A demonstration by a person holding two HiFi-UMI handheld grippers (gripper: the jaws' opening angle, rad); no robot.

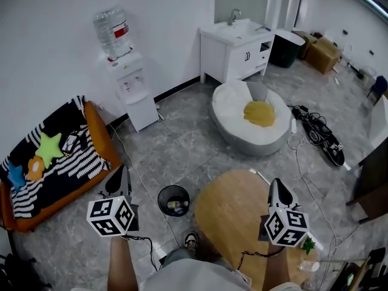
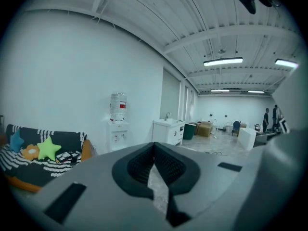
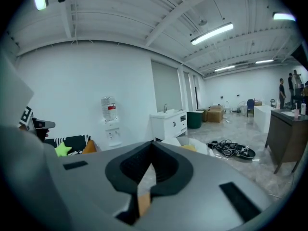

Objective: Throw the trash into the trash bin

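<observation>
Head view: trash bin [image 1: 173,200] stands on the floor betw the two grippers, lower than both and just right of the left gripper [image 1: 121,173], so the left hand is nearer; right gripper [image 1: 276,187] hangs over the round table [image 1: 230,214]. Both claws are pinched together w/ nothing in them, as each gripper view shows. Some rubbish [image 1: 176,206] lies inside the bin; nothing is carried, so prob no drop is due yet

Bright, even light from ceiling strip lights [image 2: 223,61]; both gripper views bulge fisheye-round with dark corners
</observation>
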